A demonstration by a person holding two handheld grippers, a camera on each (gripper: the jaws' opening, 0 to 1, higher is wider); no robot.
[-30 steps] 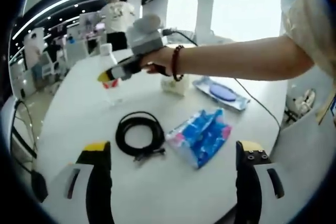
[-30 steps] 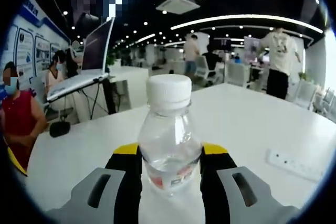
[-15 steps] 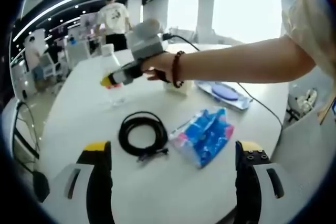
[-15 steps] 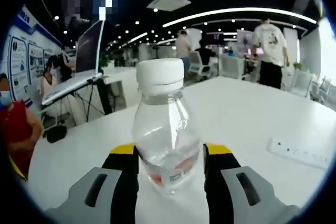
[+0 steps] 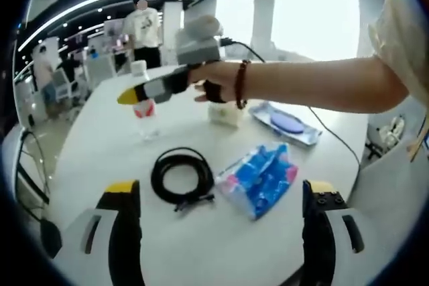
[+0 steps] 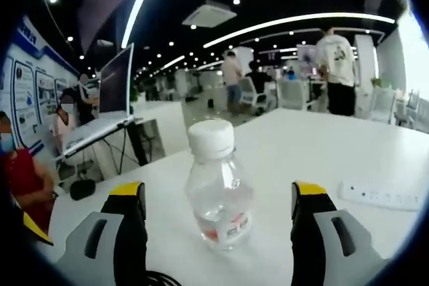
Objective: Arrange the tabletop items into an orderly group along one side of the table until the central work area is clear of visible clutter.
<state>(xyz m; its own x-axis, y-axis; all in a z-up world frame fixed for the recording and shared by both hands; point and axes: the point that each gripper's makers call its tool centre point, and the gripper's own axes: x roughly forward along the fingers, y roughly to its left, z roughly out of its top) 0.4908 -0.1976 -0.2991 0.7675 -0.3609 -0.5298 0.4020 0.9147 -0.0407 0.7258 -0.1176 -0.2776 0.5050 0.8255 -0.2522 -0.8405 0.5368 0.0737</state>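
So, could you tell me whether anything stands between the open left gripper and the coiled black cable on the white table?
Nothing visible does: the left gripper faces the coiled black cable over bare white table. The blue tissue pack lies beside the cable, toward the right jaw's side.

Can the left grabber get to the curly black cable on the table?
Probably yes. The black cable lies coiled on the white table, just ahead of the left gripper, whose jaws stand wide open. Nothing sits between them; the blue tissue pack lies beside the cable.
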